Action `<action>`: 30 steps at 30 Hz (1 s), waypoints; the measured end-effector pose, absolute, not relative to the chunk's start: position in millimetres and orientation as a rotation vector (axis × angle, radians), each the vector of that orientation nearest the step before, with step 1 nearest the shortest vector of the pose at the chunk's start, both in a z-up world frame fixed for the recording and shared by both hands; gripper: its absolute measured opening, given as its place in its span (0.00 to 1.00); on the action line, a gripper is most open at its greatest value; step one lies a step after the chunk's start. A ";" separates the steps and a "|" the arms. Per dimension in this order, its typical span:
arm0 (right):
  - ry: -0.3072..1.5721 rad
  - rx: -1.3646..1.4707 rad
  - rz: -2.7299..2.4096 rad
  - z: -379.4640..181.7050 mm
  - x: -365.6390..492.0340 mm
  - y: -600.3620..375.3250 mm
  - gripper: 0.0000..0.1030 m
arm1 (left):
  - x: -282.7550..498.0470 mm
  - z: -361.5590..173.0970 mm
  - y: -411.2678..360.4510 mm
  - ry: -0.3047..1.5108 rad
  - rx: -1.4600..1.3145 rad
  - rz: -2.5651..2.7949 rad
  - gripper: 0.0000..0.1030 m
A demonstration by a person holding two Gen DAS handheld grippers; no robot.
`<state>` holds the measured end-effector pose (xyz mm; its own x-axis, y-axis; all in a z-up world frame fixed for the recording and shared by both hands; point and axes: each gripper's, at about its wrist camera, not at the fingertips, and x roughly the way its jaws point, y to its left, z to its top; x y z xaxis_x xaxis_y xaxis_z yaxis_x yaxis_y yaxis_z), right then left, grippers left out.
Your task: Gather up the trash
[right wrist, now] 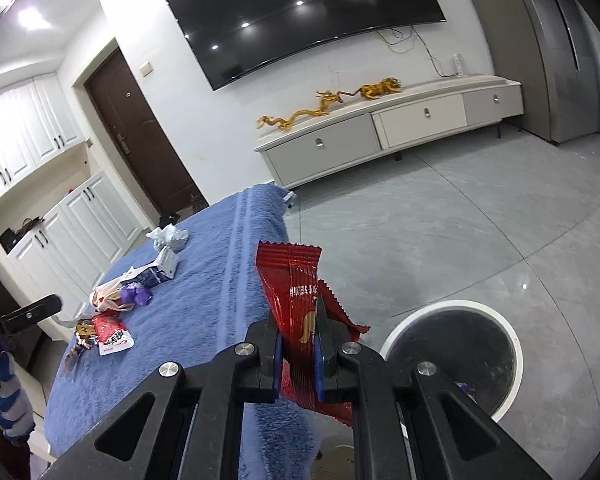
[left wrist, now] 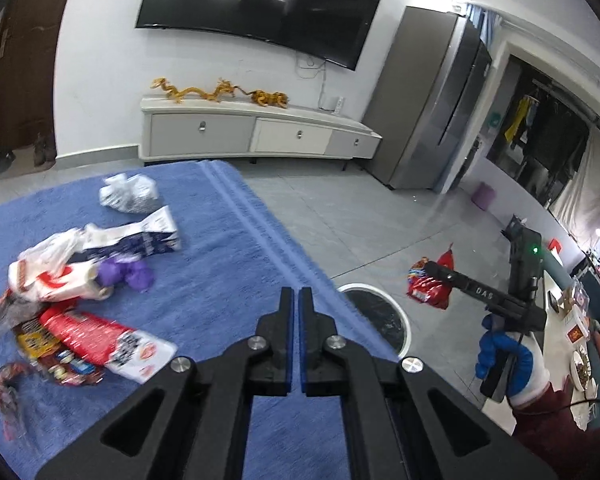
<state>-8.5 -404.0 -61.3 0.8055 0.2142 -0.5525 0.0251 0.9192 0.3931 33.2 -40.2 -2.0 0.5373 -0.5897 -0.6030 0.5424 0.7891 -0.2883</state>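
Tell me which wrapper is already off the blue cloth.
The red snack wrapper, pinched in the right gripper above the floor; all other wrappers lie on the blue cloth.

Wrappers (left wrist: 72,304) are piled on the table (left wrist: 220,240) toward its left edge, with a crumpled bag (left wrist: 130,194) behind them near the far edge. Bin (right wrist: 456,354) sits on the floor just off the table's right edge — TV stand (left wrist: 256,130) along the back wall.

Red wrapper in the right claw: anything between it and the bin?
Nothing: in the right wrist view only bare grey floor separates the red wrapper from the bin.
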 end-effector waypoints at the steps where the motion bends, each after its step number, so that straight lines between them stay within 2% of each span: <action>1: 0.632 0.400 0.102 -62.7 -7.9 -404.6 0.11 | 33.3 -3.5 -31.7 0.749 -0.071 -0.653 0.02; 13: 0.630 0.416 0.088 -65.6 -3.5 -405.5 0.11 | 32.5 -46.2 149.3 0.840 -0.188 -0.167 0.05; 22: 0.621 0.413 0.056 -60.2 -7.6 -407.3 0.11 | 54.4 -80.5 183.3 0.883 -0.187 -0.058 0.06; 30: 0.615 0.439 0.023 -60.7 -12.3 -416.3 0.11 | 38.9 -65.1 198.5 0.796 -0.249 -0.029 0.06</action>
